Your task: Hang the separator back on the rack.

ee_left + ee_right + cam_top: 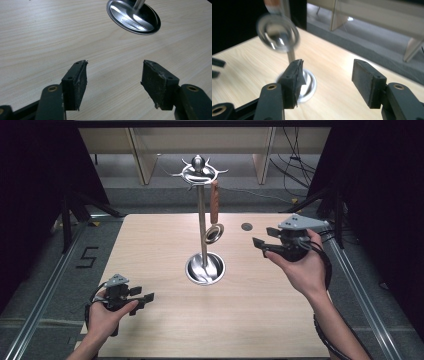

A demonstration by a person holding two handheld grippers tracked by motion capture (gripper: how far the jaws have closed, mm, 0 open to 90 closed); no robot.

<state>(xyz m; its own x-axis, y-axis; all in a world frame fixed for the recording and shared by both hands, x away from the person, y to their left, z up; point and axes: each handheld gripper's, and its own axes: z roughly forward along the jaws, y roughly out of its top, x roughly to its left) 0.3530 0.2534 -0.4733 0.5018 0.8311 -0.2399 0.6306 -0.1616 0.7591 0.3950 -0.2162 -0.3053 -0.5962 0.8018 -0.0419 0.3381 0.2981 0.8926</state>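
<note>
Two grippers, both with jaws wide and nothing between the pads. Your left gripper (142, 299) sits low near the table's left front corner, hand wrapped around its body, jaws pointing right across the light wooden table (150, 250); from its own camera the left gripper (113, 80) looks over bare wood toward the stand's dish. Your right gripper (261, 245) is held up off the table at the right side, wrist cocked, palm toward you, grey three-cornered plate on top, jaws pointing left toward the stand; in its own view the right gripper (327, 80) gapes with the wood and the dish behind it. No earlier frame here, so note only that they stand apart. Polished steel utensil stand (202, 220) rises at table centre: upright pole, ring of hooks on top, shallow round steel dish (205, 268) as base; dish holds the foot of the pole, nothing else made out in it. Brown-handled utensil with a round steel ring head (214, 215) hangs from a hook on the right side of the stand, head just beside the pole, well apart from your right gripper. In the right gripper view that ring head (277, 32) is motion-blurred and its handle cut off at the top edge; what kind of utensil it is cannot be told. Small dark round mark (246, 226) on the table behind your right gripper, unclear what.
</note>
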